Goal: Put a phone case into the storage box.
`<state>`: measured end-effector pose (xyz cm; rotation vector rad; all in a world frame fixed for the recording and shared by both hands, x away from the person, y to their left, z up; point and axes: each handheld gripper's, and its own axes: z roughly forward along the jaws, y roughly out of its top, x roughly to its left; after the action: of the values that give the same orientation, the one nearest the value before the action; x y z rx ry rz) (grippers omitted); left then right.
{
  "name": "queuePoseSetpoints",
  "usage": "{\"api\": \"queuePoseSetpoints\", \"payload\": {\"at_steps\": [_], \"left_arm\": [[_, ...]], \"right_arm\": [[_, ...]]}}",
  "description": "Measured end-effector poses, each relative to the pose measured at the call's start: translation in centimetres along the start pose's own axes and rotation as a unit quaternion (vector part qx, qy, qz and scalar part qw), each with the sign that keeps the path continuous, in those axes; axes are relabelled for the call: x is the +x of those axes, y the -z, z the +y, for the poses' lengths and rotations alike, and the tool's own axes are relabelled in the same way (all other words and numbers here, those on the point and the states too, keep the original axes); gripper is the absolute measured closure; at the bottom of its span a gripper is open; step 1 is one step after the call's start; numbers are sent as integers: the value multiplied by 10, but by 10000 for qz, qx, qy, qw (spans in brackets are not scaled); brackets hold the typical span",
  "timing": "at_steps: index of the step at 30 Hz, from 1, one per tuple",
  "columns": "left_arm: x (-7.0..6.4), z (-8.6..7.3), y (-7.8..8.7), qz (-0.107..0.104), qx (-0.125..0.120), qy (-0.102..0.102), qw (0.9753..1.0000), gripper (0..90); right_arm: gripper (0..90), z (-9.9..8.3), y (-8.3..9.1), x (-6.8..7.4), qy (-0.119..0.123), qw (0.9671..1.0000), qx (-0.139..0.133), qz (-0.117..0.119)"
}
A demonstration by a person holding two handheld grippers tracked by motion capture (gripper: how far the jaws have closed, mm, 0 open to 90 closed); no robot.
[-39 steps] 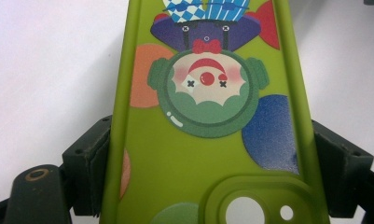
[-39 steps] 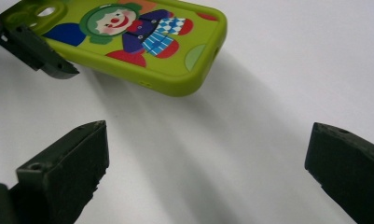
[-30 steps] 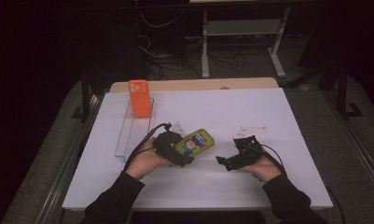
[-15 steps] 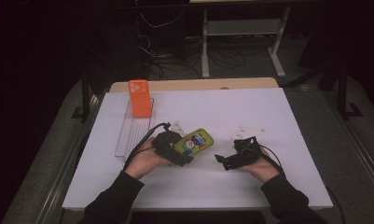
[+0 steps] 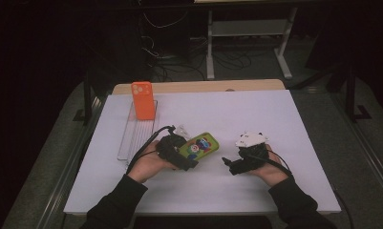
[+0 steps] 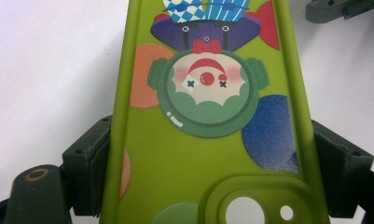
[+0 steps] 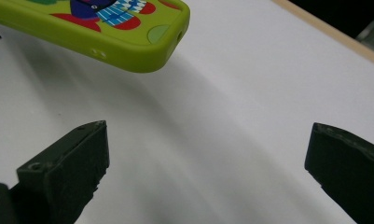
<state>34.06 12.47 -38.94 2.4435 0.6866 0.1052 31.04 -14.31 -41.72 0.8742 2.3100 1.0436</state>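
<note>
While clamped on the green phone case [image 5: 200,147], left gripper [image 5: 182,160]; right gripper [image 5: 233,167] jaws wide, empty; orange case [image 5: 142,100] upright in clear rack [image 5: 132,138].

We see the green phone case [image 6: 208,116] cut off at the top and bottom edges in the left gripper view, its left end cropped in the right gripper view, its sides under the pads [image 6: 93,163] hidden.
</note>
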Motion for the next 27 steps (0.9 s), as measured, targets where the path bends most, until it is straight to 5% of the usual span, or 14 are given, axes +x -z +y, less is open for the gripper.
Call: {"api": "queuePoseSetpoints", "payload": {"at_steps": [4, 6, 8, 12, 18, 23, 27], "left_arm": [[0, 0, 1, 10, -9, 14, 10000, 156], [-2, 0, -1, 0, -133, 176, 9998, 156], [1, 0, 0, 1, 23, -9, 10000, 155], [0, 0, 0, -18, 31, 8, 10000, 155], [1, 0, 0, 2, 44, -51, 10000, 156], [0, 0, -1, 12, 20, -28, 10000, 156], [1, 0, 0, -7, 67, -68, 10000, 155]], "right_arm": [[0, 1, 1, 4, 258, 9995, -21, -169], [0, 1, 1, 6, 425, 9988, -38, -245], [0, 1, 1, 7, 550, 9979, -24, -332], [0, 1, 0, 11, 888, 9946, -60, -530], [0, 2, 2, 18, 1436, 9860, -102, -846], [0, 2, 2, 22, 2045, 9722, -120, -1131], [0, 2, 1, 27, 2326, 9645, -109, -1249]]}}
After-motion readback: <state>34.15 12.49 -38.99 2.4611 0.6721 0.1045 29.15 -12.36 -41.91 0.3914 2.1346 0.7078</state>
